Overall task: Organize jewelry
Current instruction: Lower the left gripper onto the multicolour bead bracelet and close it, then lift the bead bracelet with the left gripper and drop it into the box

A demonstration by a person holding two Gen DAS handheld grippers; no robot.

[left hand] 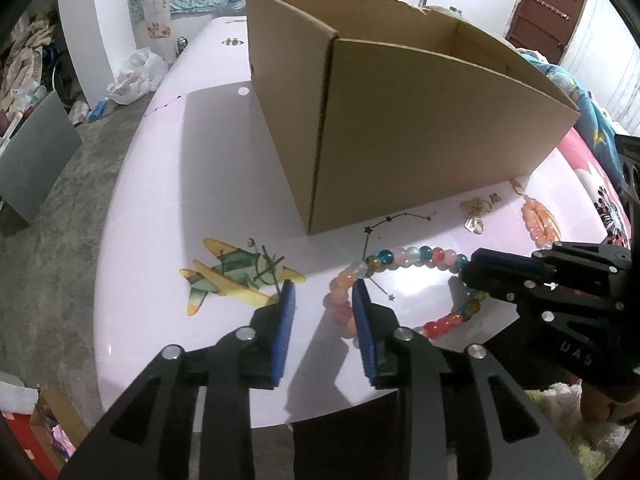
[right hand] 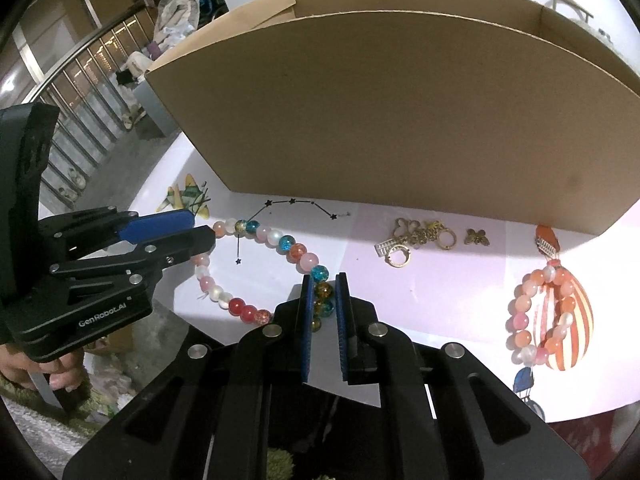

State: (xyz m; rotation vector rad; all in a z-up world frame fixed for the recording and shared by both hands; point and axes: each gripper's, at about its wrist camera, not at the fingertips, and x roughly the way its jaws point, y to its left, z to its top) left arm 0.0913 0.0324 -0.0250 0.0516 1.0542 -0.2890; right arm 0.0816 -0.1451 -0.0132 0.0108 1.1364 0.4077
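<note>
Jaws: the left gripper (left hand: 324, 292) stands parted, nothing between its blue pads; the right-hand pad sits just beside, perhaps touching, the left arc of the multicoloured bead bracelet (right hand: 276, 276). The right gripper (right hand: 324, 280) is narrowed onto the opposite arc of that same bracelet, with amber and teal beads lodged between its pads; in the left wrist view that grip shows side-on as closed fingers over the beads.

Landmark: one open cardboard box (right hand: 384, 120), standing on the white table (left hand: 224, 184).

Count, in front of the box:
- Bracelets: two. The multicoloured one lies directly before the box's near wall. The pink-and-orange bracelet (right hand: 536, 320) lies towards the box's right corner, on a striped orange balloon print.
- One cluster of gold pieces (right hand: 416, 242), hoops and charms tangled so that separate items cannot be counted, close under the box wall.
- One small gold butterfly charm (right hand: 477, 237), just right of that cluster.
- Grippers: two.

View differences: only the right wrist view resolves the gold cluster and butterfly; the left wrist view renders them as small blurs. Only the left wrist view shows the box's left side wall, the printed aeroplane (left hand: 236, 276) before its left corner, and the floor clutter beyond. The right wrist view alone shows a hand (right hand: 36, 372) gripping the left tool's handle
</note>
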